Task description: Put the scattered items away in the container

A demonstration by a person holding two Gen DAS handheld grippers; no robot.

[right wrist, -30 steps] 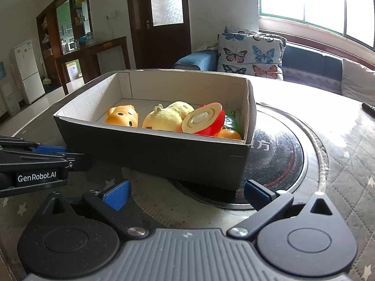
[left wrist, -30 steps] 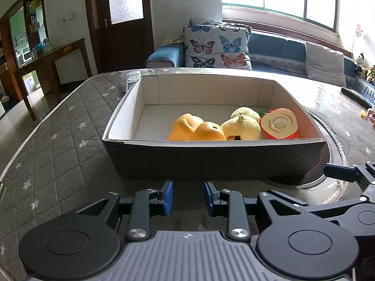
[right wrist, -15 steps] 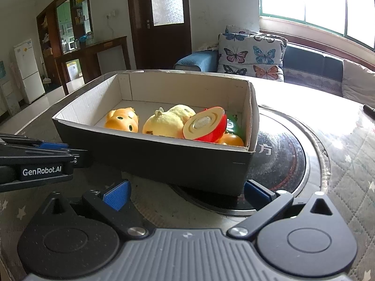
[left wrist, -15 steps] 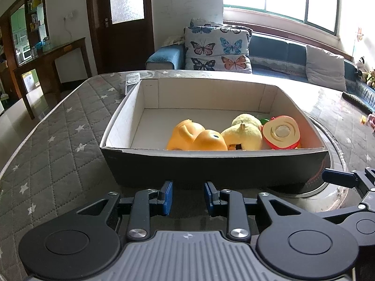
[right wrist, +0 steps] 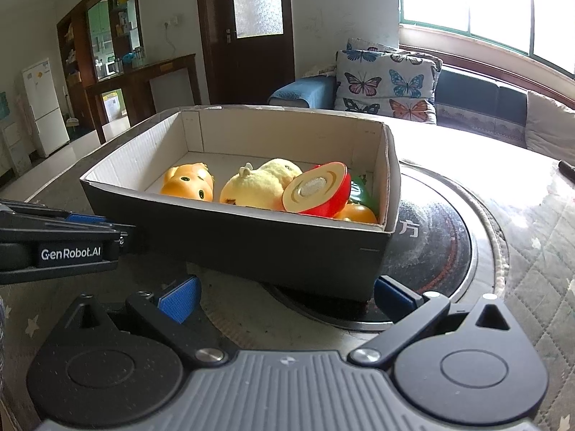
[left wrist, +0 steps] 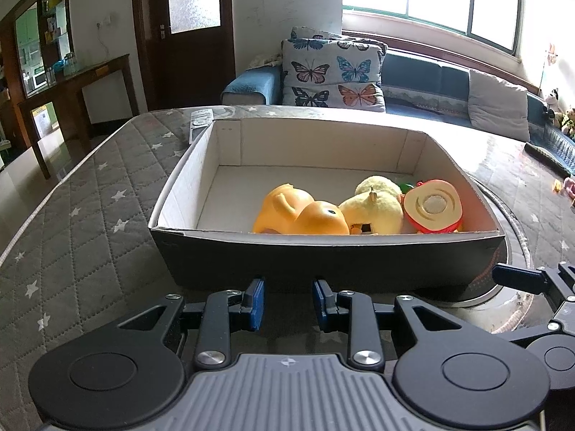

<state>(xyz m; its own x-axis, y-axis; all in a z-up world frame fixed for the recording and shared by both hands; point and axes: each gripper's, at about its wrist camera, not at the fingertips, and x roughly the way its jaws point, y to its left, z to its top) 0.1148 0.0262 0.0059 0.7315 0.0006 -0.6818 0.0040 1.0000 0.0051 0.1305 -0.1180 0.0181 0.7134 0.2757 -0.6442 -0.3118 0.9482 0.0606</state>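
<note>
The container [left wrist: 323, 262], a shallow cardboard box with dark outer walls and a pale inside, sits on the counter [left wrist: 82, 230], which is covered with a grey quilted cloth printed with white stars. Part of the box rests over a round black plate [right wrist: 442, 248] set into the counter. Inside, gathered toward the right half, lie an orange toy animal [left wrist: 302, 212], a yellow plush chick [left wrist: 377, 204] touching it, and a red toy fruit half [left wrist: 433, 206] with its cream cut face tilted up; in the right wrist view a green piece [right wrist: 361, 190] and a small orange fruit [right wrist: 357, 212] show beside the red one at the right wall. The left half of the box floor is bare. The left tool [left wrist: 287, 303] hovers just in front of the near wall, its blue-padded jaws partly spread with nothing between them. The right tool [right wrist: 284, 294] is near the box's right front corner, jaws spread wide and holding nothing. A remote control [left wrist: 199, 125] lies on the counter beyond the box's far left corner, and a sofa with a butterfly cushion [left wrist: 332, 75] stands behind.
</note>
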